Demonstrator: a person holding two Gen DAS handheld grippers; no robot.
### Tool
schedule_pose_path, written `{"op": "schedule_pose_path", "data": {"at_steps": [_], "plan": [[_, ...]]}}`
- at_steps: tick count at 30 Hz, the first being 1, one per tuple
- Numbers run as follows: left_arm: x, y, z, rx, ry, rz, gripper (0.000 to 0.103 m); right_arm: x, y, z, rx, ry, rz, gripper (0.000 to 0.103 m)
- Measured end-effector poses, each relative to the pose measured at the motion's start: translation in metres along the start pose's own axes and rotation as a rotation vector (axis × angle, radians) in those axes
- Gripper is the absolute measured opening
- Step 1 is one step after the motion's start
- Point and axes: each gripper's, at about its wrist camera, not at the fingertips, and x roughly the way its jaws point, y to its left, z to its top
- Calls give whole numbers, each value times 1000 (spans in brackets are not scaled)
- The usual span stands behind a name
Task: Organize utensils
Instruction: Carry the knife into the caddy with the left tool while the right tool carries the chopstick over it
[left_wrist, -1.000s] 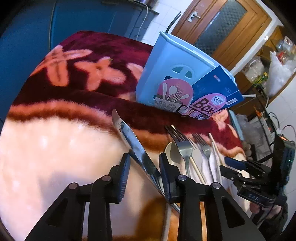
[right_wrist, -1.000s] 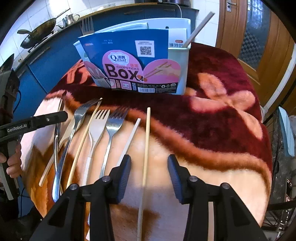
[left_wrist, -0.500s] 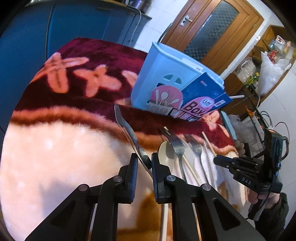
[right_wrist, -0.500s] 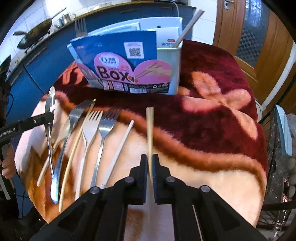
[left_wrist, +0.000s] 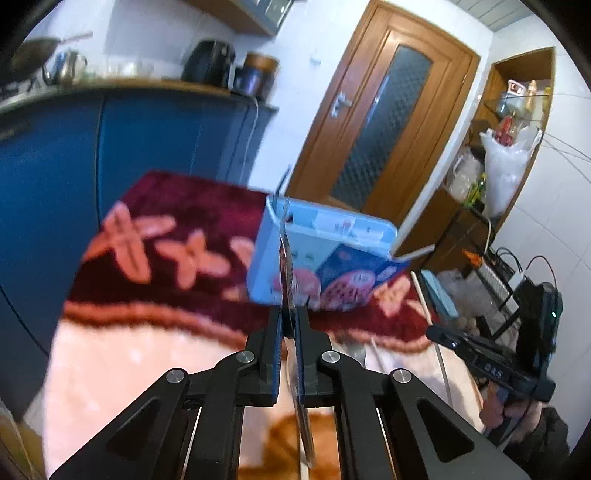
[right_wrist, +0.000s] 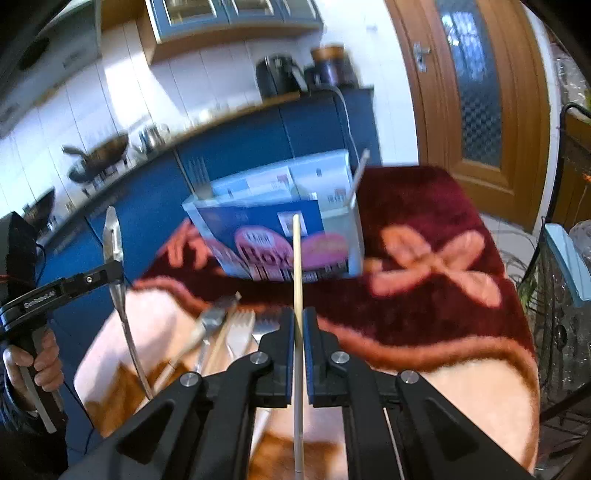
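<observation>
- The left gripper (left_wrist: 289, 325) is clenched on the knife (left_wrist: 286, 258), which is now lifted off the blanket (left_wrist: 147, 350); half a second ago its blade was still lying low over the fabric.
- The right gripper (right_wrist: 298, 325) is closed on the chopstick (right_wrist: 297, 266), which is now raised and pointed at 12 o'clock; earlier it was held close to the blanket.
- The forks (right_wrist: 240, 328) and other utensils are seen left on the blanket, at 10 o'clock from the right gripper.
- Farther away, at 12 o'clock, the light blue utensil box (right_wrist: 332, 206) is seen upright on the dark red part; both views are now tilted up and blurred.
</observation>
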Motion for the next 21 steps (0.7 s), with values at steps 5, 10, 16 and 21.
{"op": "schedule_pose_path", "data": {"at_steps": [5,10,16,21], "plan": [[-13,-8,19,46,-97,24,5,-10,3,3,12,-90,35,6],[-15,-14,39,46,-150,22,5,-14,3,1,21,-128,53,6],[-18,-24,69,46,-242,23,5,-16,-3,-5,44,-153,72,6],[-19,-33,94,64,-352,37,5,-14,-10,-7,68,-161,81,6]]}}
